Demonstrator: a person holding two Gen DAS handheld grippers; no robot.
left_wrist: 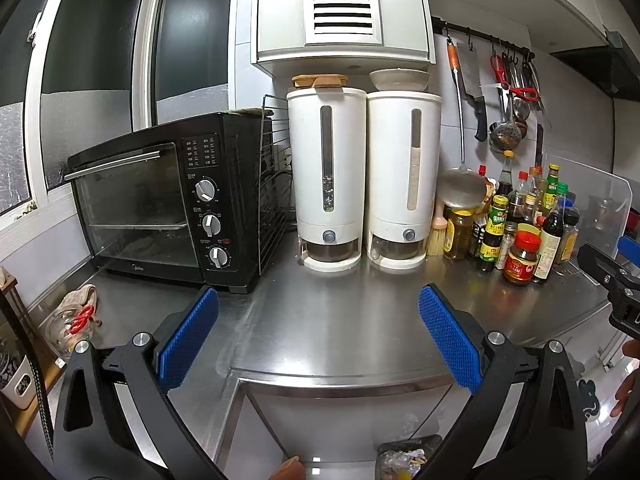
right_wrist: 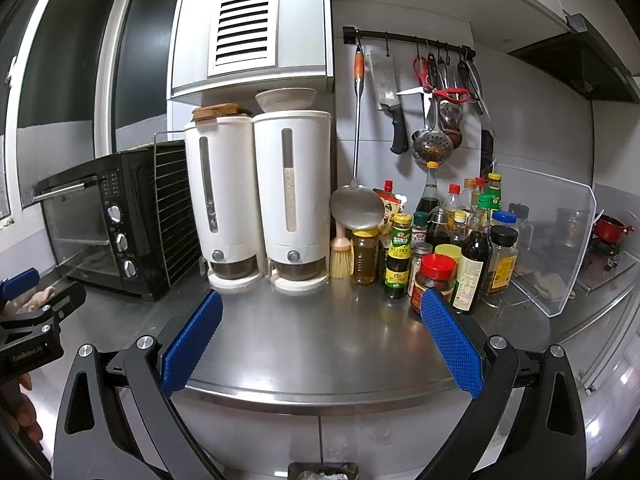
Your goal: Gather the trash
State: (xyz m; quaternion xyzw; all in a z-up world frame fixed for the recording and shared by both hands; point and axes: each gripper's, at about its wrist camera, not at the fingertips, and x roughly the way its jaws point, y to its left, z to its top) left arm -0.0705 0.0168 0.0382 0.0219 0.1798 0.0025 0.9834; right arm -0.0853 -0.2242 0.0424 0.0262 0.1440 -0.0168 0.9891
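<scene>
Both ribbed-blue-padded tongs, left tongs (left_wrist: 318, 338) and right tongs (right_wrist: 320, 340), gape apart over the brushed steel counter (left_wrist: 332, 320).

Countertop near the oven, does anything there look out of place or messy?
Yes. A crumpled plastic bag with something red inside lies loose on the steel countertop, at its left end beside the black oven. It looks like trash, unlike the bottles grouped at the back right. Nothing looks spilled or tipped.
</scene>
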